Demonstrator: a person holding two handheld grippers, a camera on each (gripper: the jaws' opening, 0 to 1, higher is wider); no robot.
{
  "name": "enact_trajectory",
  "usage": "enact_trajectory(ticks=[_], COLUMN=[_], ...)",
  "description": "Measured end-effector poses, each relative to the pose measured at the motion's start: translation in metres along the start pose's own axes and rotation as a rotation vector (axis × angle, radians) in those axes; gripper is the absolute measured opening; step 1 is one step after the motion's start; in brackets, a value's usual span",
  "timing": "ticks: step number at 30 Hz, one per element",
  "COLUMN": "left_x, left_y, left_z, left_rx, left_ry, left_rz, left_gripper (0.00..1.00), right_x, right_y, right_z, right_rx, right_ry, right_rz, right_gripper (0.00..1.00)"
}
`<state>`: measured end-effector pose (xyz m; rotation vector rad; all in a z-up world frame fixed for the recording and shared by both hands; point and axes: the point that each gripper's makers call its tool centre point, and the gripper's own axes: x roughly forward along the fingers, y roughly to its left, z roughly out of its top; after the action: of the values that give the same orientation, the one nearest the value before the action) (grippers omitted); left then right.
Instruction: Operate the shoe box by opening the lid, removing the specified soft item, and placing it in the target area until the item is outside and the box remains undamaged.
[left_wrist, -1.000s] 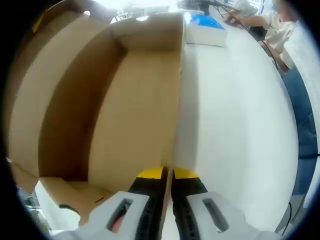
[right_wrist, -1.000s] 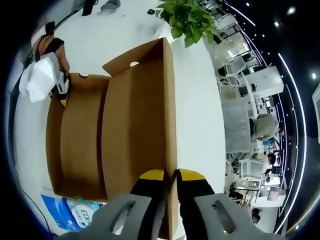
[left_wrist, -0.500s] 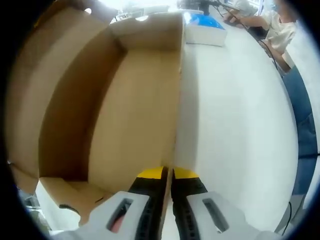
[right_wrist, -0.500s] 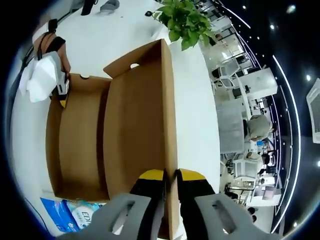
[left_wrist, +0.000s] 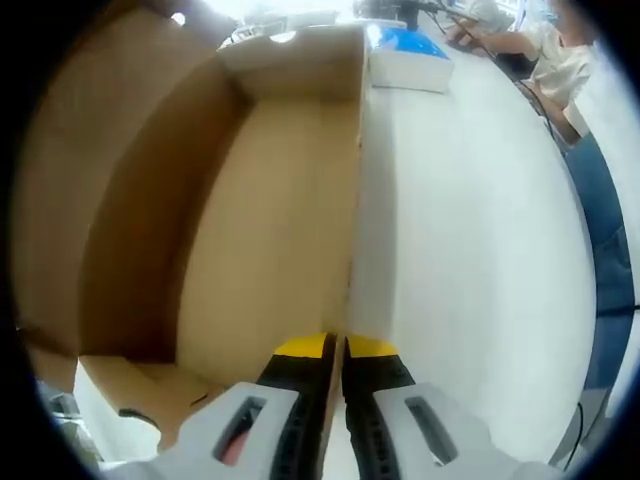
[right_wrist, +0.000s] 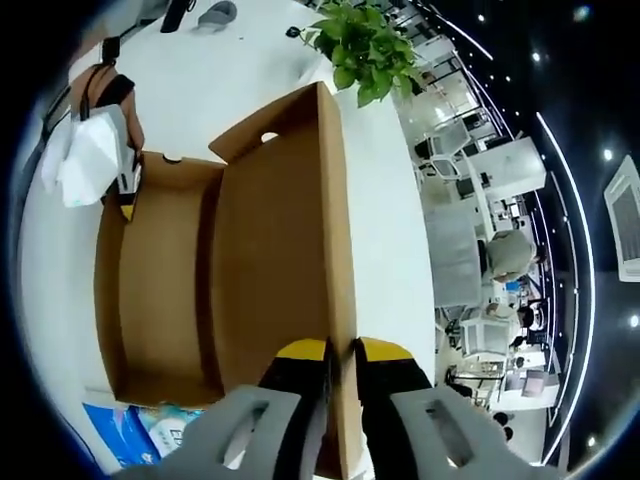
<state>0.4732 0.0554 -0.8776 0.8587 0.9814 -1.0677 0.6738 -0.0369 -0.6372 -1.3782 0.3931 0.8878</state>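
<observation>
The brown cardboard shoe box (left_wrist: 270, 230) lies open on the white table (left_wrist: 480, 220), and the part of its inside that I see holds nothing. My left gripper (left_wrist: 336, 345) is shut on the top edge of the box's near side wall. The hinged lid (right_wrist: 280, 250) stands raised, with my right gripper (right_wrist: 340, 348) shut on its free edge. From the right gripper view the left gripper (right_wrist: 125, 195) sits at the far end of the box (right_wrist: 155, 290). A soft blue and white pack (left_wrist: 410, 55) lies on the table just beyond the box's end, also seen as the pack (right_wrist: 140, 435).
A person's arm (left_wrist: 560, 60) rests at the table's far right edge. A green potted plant (right_wrist: 360, 45) stands past the lid's far corner. Small dark objects lie on the table (right_wrist: 200, 80) beyond. Office desks show off to the right.
The lid has swung a little further up, its brown face filling more of the left side of the left gripper view. Both grippers keep their hold.
</observation>
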Motion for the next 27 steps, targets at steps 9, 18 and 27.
enact_trajectory(ticks=[9,18,27], left_x=[-0.001,0.002,-0.001], left_y=[-0.001,0.001,-0.002], left_z=[0.000,-0.002,-0.001], left_rx=[0.002,0.004,0.005], left_ry=[0.000,0.000,0.001], left_rz=[-0.002,-0.002,-0.009], left_gripper=[0.04,0.04,0.04], right_x=[-0.008,-0.016,-0.020], right_y=[0.005,0.011,0.016], right_z=[0.002,0.004,0.007], right_rx=[0.012,-0.017,-0.025], right_ry=[-0.015,-0.022,-0.030], right_rz=[-0.026,-0.057,-0.088], right_gripper=[0.09,0.09,0.09])
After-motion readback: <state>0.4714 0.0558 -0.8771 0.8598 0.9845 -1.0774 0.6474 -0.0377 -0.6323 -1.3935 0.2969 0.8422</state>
